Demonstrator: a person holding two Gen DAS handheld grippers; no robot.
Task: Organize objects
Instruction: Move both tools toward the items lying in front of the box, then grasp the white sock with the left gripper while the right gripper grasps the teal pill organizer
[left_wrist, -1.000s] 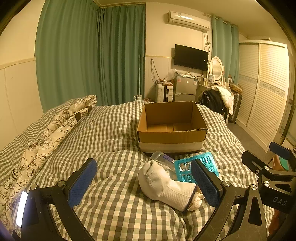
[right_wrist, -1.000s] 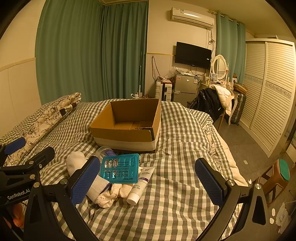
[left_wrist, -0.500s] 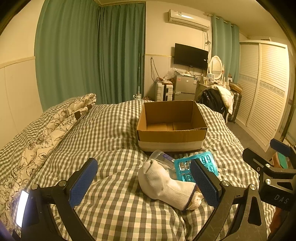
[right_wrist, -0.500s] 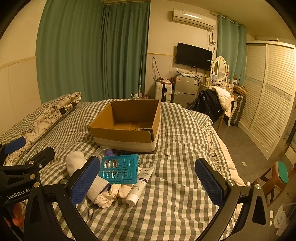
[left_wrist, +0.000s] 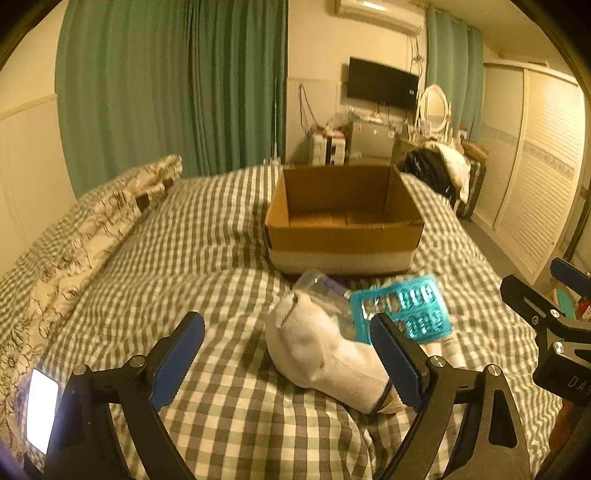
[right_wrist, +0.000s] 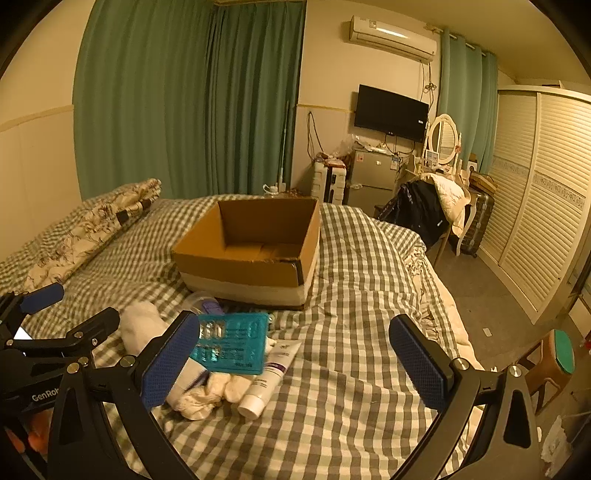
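An open, empty cardboard box (left_wrist: 343, 225) (right_wrist: 255, 254) stands on the checked bed. In front of it lies a pile: a white sock (left_wrist: 317, 350) (right_wrist: 144, 328), a teal blister pack (left_wrist: 402, 310) (right_wrist: 232, 343), a clear bottle (left_wrist: 317, 284) (right_wrist: 205, 301) and a white tube (right_wrist: 269, 376). My left gripper (left_wrist: 291, 362) is open and empty, just short of the sock. My right gripper (right_wrist: 295, 358) is open and empty, above the bed to the right of the pile; its left finger overlaps the blister pack.
A floral quilt (left_wrist: 74, 243) lies along the bed's left side. A lit phone (left_wrist: 40, 410) lies at the near left. A chair with clothes (right_wrist: 432, 210), wardrobe (right_wrist: 546, 221) and stool (right_wrist: 554, 358) stand right of the bed.
Both grippers have moved slightly forward toward the pile; the views are a little blurred. Nothing was picked up.
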